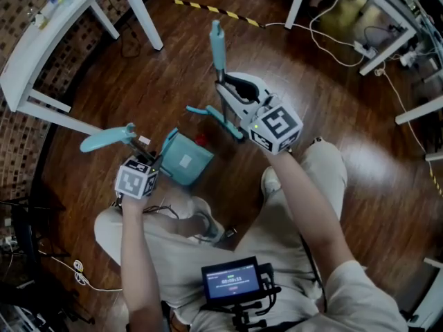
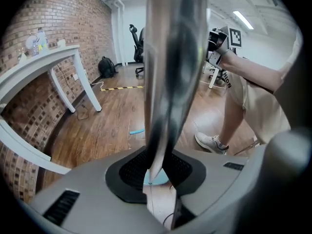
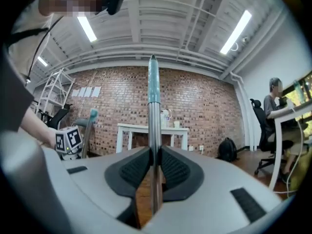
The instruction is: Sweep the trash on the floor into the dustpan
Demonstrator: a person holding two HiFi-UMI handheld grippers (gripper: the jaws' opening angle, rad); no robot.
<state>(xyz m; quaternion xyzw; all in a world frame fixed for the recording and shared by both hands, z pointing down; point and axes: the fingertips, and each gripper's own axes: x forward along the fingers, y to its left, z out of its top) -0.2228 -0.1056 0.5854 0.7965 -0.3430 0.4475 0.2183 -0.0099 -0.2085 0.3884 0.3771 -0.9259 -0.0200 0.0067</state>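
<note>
- The left gripper [image 2: 158, 172] has its fingers shut tight on the dustpan handle [image 2: 173, 57].
- The right gripper [image 3: 155, 172] has its fingers squeezing the broom [image 3: 154, 106].
- The dustpan [image 1: 185, 159] is low by the floor [image 1: 173, 75].
- Red trash [image 1: 201, 140] lies just beside the dustpan.

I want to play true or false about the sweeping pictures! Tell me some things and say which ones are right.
1. The right tongs grip the broom handle. True.
2. The dustpan is red. False: it is teal.
3. The left tongs are open and empty. False: they are shut on the dustpan handle.
4. The floor is brown wood. True.
5. A white table stands in front of the brick wall. True.
</note>
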